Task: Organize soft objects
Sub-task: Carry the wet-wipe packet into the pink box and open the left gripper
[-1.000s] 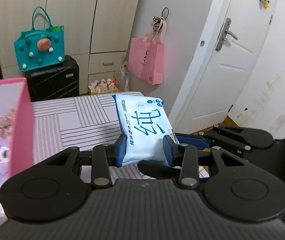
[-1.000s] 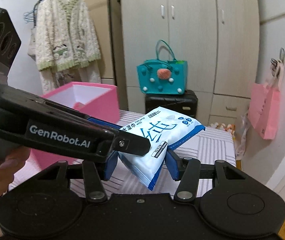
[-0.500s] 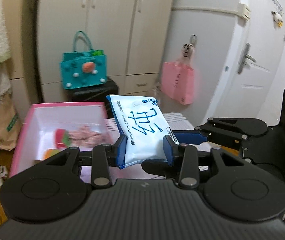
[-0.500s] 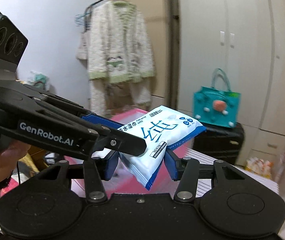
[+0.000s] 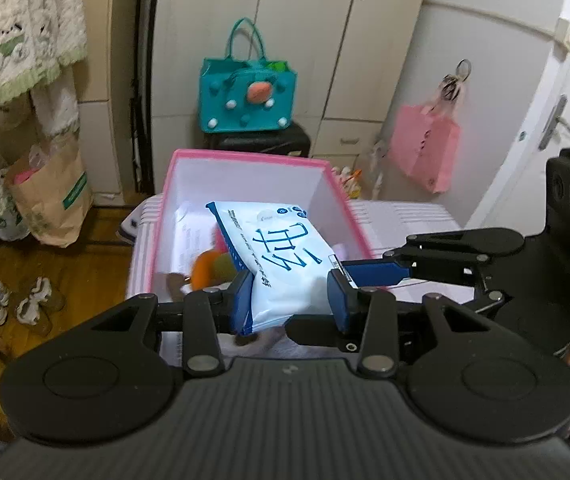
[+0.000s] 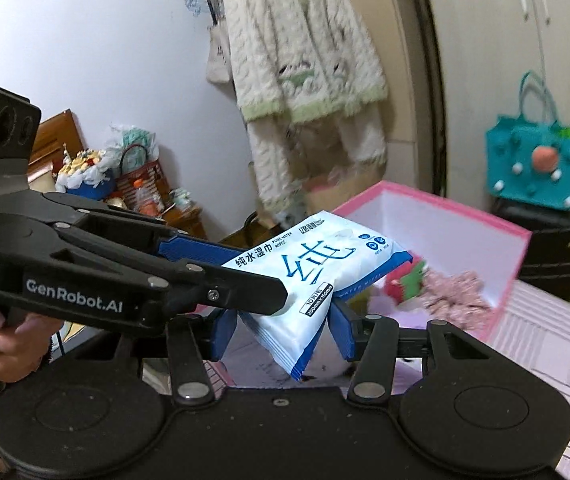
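Note:
A white and blue pack of wet wipes hangs in the air over the near end of the open pink box. My left gripper is shut on the pack's near end, one blue pad on each side. My right gripper is shut on the same pack from another side, and its blue finger reaches in from the right in the left wrist view. The left gripper comes in from the left in the right wrist view. Soft toys and a pink fluffy piece lie in the box.
The box stands on a striped cloth surface. Behind it a teal bag sits on a black suitcase. A pink bag hangs at the right. A paper bag, shoes and a hanging cardigan are at the left. A person's hand holds the left gripper.
Both grippers have carried the pack to the left, from above the striped cloth to above the pink box. Their hold on the pack looks the same.

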### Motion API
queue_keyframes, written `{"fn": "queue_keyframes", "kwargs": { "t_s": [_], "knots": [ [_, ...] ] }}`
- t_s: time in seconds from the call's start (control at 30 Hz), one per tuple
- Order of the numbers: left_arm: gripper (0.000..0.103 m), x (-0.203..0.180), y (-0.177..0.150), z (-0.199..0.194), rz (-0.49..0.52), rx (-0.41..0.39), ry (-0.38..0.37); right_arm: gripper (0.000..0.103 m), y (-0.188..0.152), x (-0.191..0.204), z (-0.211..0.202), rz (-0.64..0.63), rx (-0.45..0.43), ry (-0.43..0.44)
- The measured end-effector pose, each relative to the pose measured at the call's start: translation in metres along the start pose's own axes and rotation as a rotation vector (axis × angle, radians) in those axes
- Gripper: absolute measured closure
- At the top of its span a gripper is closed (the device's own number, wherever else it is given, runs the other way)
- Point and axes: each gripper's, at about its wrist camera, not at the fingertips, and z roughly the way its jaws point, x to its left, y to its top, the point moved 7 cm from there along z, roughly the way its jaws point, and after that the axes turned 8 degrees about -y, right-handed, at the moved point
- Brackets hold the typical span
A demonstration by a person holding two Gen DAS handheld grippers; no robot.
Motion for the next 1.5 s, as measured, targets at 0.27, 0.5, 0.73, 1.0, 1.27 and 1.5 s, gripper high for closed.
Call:
{"fn": "queue_keyframes", "kwargs": {
  "t_s": [0.27, 0.5, 0.73, 1.0, 1.27, 1.5],
  "knots": [
    [0.065, 0.035, -0.011, 0.018, -0.057, 0.065, 0.003, 0.048, -0.003, 0.007, 0.043, 0.017, 0.099, 0.046],
    [0.065, 0.048, -0.02, 0.02, -0.03, 0.15, 0.012, 0.048, -0.008, 0.014, 0.056, -0.009, 0.164, 0.053],
    [0.062, 0.049, -0.017, 0.017, 0.031, 0.105, 0.049, 0.053, -0.009, 0.015, 0.065, -0.033, 0.166, 0.008],
    [0.064, 0.051, -0.018, 0.014, -0.006, 0.085, 0.01, 0.057, -0.008, 0.021, 0.066, -0.022, 0.164, 0.033],
    [0.062, 0.049, -0.022, 0.014, -0.031, 0.08, -0.008, 0.061, -0.007, 0.027, 0.055, -0.036, 0.124, 0.022],
    [0.059, 0.041, -0.026, 0.005, -0.024, 0.069, -0.002, 0.06, -0.016, 0.014, 0.035, 0.018, 0.111, -0.007]
  ]
}}
